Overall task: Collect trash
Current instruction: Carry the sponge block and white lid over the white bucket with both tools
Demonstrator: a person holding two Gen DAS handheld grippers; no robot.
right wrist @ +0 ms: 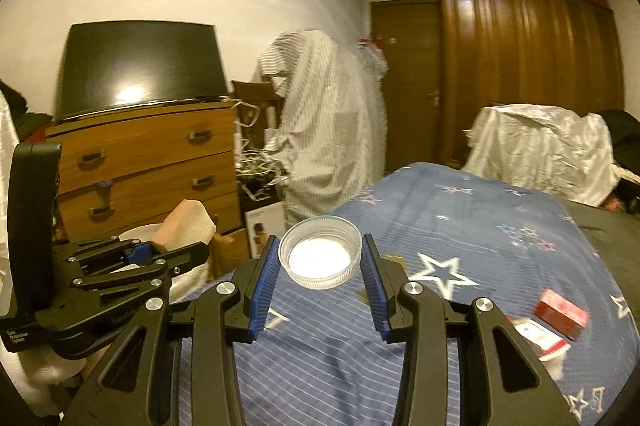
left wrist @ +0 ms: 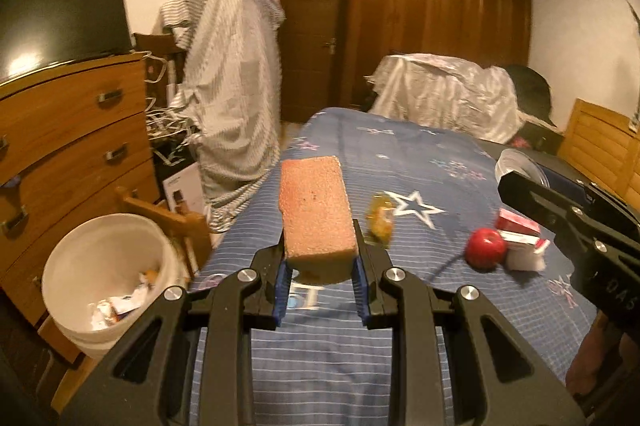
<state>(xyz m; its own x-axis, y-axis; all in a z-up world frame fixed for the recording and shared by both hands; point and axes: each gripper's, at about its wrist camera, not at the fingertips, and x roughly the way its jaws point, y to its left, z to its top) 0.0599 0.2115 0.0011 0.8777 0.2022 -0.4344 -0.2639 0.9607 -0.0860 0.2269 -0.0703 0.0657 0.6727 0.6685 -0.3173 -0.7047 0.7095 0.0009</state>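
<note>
Above the bed (left wrist: 400,162): sponge (left wrist: 318,214) was gripped by left gripper (left wrist: 320,280), clear lid (right wrist: 322,252) by right gripper (right wrist: 318,290). Bucket (left wrist: 76,254) was part-filled; apple (left wrist: 486,248), cartons (left wrist: 520,238), wrapper (left wrist: 382,218) were left uncollected.

Bucket (left wrist: 104,278) stands left of the bed (left wrist: 400,166); apple (left wrist: 485,248) on it, seemingly touching cartons (left wrist: 520,242).

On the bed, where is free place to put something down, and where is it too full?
Bare blue bedsheet lies near the left tool. Crowded: red ball, red boxes, yellow wrapper.
</note>
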